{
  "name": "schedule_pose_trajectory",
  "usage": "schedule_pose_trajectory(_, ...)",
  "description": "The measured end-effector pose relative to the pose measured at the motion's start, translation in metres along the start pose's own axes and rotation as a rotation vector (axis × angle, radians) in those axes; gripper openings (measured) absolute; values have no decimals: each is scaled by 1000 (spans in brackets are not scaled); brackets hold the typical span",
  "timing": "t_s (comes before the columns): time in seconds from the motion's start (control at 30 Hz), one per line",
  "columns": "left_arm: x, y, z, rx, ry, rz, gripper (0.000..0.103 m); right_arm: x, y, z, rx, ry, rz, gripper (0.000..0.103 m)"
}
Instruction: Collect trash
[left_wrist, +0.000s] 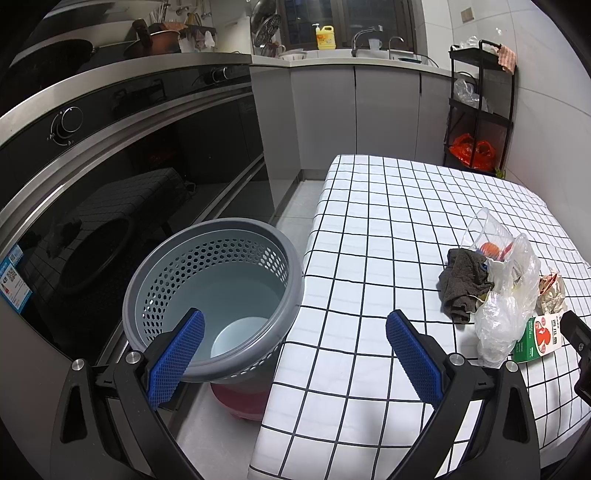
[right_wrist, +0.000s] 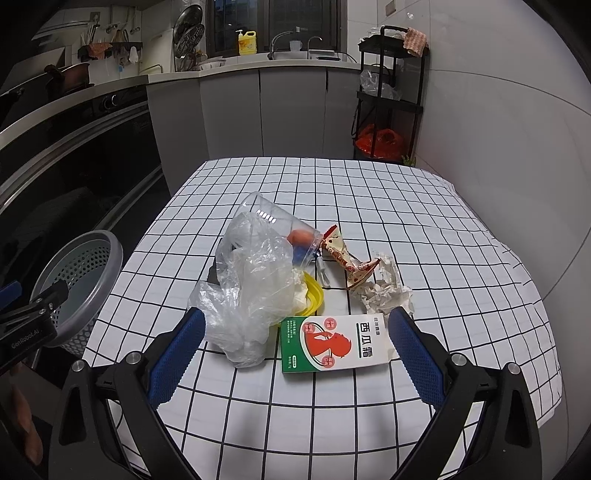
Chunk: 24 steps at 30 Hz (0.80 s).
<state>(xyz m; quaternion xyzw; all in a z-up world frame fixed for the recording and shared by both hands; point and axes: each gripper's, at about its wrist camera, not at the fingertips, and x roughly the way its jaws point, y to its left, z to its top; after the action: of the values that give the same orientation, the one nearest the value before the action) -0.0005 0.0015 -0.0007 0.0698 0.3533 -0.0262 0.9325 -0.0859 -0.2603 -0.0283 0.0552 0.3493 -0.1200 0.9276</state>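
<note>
A pile of trash lies on the checked tablecloth (right_wrist: 406, 206). A green and white carton (right_wrist: 334, 343) lies flat just ahead of my open right gripper (right_wrist: 297, 325), between its blue pads. Behind it are a crumpled clear plastic bag (right_wrist: 255, 288), a yellow lid (right_wrist: 314, 295), a tipped clear cup (right_wrist: 280, 225), a printed wrapper (right_wrist: 341, 254) and crumpled paper (right_wrist: 384, 291). In the left wrist view a dark cloth (left_wrist: 461, 284) lies beside the plastic bag (left_wrist: 506, 295) and the carton (left_wrist: 541, 338). My left gripper (left_wrist: 295, 328) stands open over the table's left edge, next to the grey perforated bin (left_wrist: 214, 295).
The grey bin (right_wrist: 79, 284) stands on the floor left of the table, on a dark red base (left_wrist: 240, 402). An oven front (left_wrist: 129, 177) runs along the left. A black shelf cart (right_wrist: 388, 96) with a red bag stands at the far right, by the white wall.
</note>
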Motion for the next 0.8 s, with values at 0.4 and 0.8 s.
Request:
schedule_pose_trajectory(0.4, 0, 0, 0, 1, 0, 1, 97, 0, -1, 0, 0, 3, 6, 95)
schedule_pose_trajectory(0.8, 5, -1, -3, 10, 7, 1, 97, 1, -8, -4, 9, 6, 29, 95)
